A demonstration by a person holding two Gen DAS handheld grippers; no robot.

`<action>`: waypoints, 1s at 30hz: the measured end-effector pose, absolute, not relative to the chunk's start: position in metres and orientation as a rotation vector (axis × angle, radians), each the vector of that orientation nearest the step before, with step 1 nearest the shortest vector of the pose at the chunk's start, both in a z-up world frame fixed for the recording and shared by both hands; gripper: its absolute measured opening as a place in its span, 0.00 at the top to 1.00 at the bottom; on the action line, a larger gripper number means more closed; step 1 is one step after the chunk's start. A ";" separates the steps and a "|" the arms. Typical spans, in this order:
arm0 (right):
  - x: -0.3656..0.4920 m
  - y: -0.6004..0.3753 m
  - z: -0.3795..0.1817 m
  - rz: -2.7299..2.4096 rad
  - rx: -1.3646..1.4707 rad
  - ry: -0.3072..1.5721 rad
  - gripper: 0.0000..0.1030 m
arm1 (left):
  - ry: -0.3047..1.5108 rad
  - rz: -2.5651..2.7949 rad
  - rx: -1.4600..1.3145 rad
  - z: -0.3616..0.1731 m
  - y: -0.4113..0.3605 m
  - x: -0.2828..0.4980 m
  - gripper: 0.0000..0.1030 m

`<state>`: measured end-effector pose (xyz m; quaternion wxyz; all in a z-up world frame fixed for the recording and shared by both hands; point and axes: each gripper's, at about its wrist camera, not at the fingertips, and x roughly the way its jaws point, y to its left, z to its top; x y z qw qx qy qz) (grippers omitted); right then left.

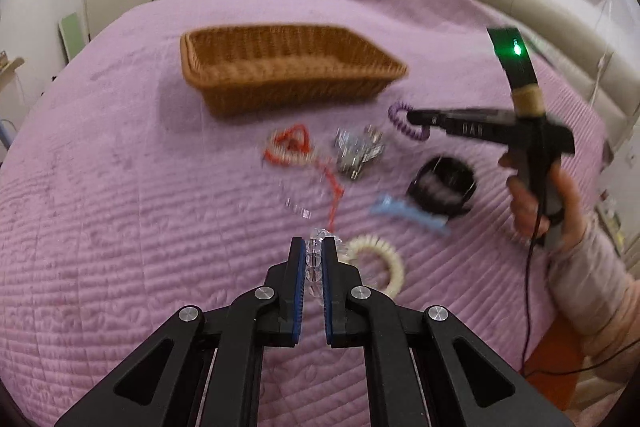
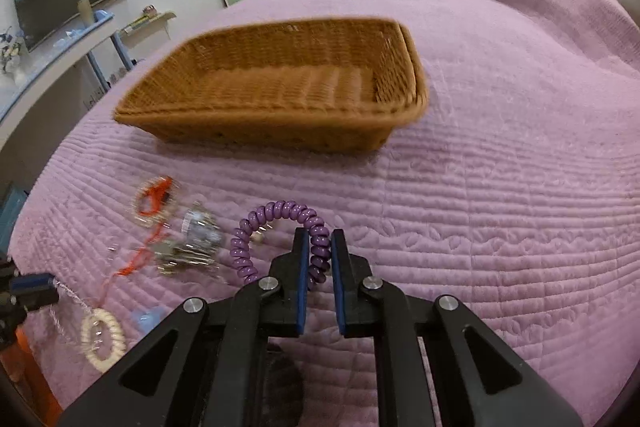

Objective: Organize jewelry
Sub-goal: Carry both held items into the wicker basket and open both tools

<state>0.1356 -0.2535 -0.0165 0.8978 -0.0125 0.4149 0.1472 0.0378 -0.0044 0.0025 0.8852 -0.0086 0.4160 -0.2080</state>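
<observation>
Jewelry pieces lie scattered on a bed covered with a quilted lilac bedspread (image 2: 500,187), in front of a brown wicker basket (image 2: 280,87) whose visible interior holds nothing. Left hand-held gripper (image 1: 313,247): its blue-padded jaws are closed on a strand of clear beads (image 1: 313,259), which runs between the pads. Just beside its right finger a cream spiral ring (image 1: 384,259) rests on the bedspread. Right hand-held gripper (image 2: 320,243): jaws closed on one end of a purple spiral coil (image 2: 276,223), the rest of the coil arching up and to the left of the fingers. The left wrist view shows this gripper (image 1: 412,117) raised above the bedspread, near the basket's right end, with the coil hanging from its tip. Between the basket and the left gripper lie a red-and-white beaded piece (image 1: 290,147) with a red cord trailing toward the gripper, a silvery cluster (image 1: 358,151), a black round item (image 1: 442,185) and a light blue clip (image 1: 408,213); blur prevents finer identification.
</observation>
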 end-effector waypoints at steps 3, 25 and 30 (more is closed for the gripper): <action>0.127 -0.250 0.004 0.313 -0.030 0.810 0.87 | 0.824 -0.444 -0.021 0.018 -0.004 0.041 0.93; 0.224 -0.217 0.060 0.271 -0.002 0.752 0.87 | 0.689 -0.517 -0.159 0.090 -0.028 0.211 0.93; 0.256 -0.207 0.033 0.261 -0.004 0.832 0.87 | 0.793 -0.459 -0.208 0.045 -0.028 0.267 0.93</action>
